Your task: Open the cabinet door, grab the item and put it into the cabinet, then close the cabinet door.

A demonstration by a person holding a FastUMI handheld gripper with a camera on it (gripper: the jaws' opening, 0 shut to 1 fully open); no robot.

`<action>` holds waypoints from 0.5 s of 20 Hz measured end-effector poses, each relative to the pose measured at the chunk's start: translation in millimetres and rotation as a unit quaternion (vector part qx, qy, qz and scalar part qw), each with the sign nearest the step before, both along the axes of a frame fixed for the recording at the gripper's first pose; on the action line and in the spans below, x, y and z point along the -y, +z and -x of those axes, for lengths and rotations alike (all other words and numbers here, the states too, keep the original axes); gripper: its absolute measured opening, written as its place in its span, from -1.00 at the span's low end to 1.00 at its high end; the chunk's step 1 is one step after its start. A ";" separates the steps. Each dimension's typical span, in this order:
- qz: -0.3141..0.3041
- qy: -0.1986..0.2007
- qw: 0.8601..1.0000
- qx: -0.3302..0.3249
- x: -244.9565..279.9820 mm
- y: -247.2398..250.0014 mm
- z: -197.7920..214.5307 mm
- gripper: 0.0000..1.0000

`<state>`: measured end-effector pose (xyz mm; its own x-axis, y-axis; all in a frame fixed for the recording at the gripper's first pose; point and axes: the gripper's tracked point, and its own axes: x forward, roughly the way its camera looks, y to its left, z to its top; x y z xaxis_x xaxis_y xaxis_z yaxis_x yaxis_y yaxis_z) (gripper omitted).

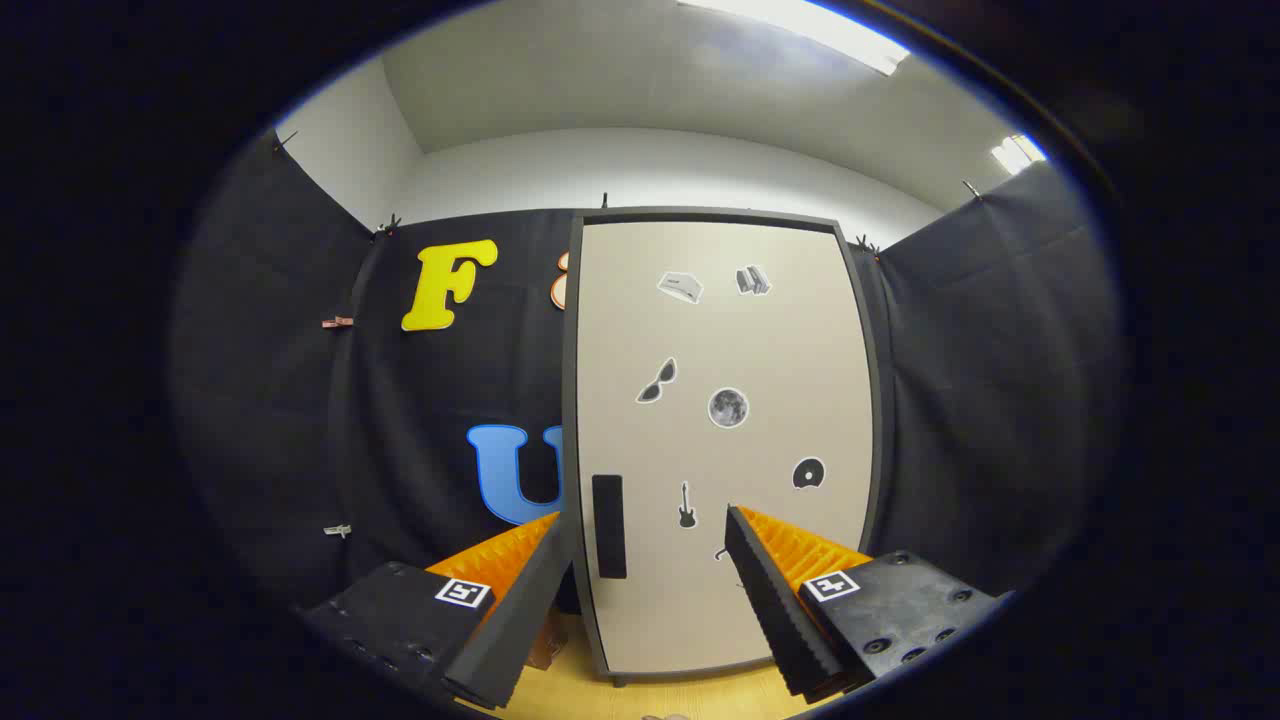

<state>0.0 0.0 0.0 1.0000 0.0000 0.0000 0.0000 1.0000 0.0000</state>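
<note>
Tongs (645, 545) spread wide, holding nothing; cabinet door (725, 440) beyond them shut; all 3 steps seemingly remain

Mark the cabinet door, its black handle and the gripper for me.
cabinet door (760, 340): gripper view, bare panel among the stickers.
handle (608, 526): gripper view, middle of the black bar.
gripper (645, 525): gripper view, midway between its open fingertips.

The claw (645, 530) has 2 ribbed wedge fingers on dark screw-studded mounts, each bearing 1 square black-and-white marker.
</note>
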 end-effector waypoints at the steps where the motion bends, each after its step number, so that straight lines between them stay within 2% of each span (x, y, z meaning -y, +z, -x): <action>1: -0.001 -0.001 1.000 0.001 0.4 1.3 -1.3 0.94; 6: 0.006 -0.015 1.000 -0.017 4.1 -10.0 -7.1 0.94; 10: 0.000 -0.012 1.000 -0.003 1.0 -6.2 -9.4 0.95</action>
<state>9.4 -1.0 -6.2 0.9997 -0.0235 -0.0066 0.0235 0.9997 0.0004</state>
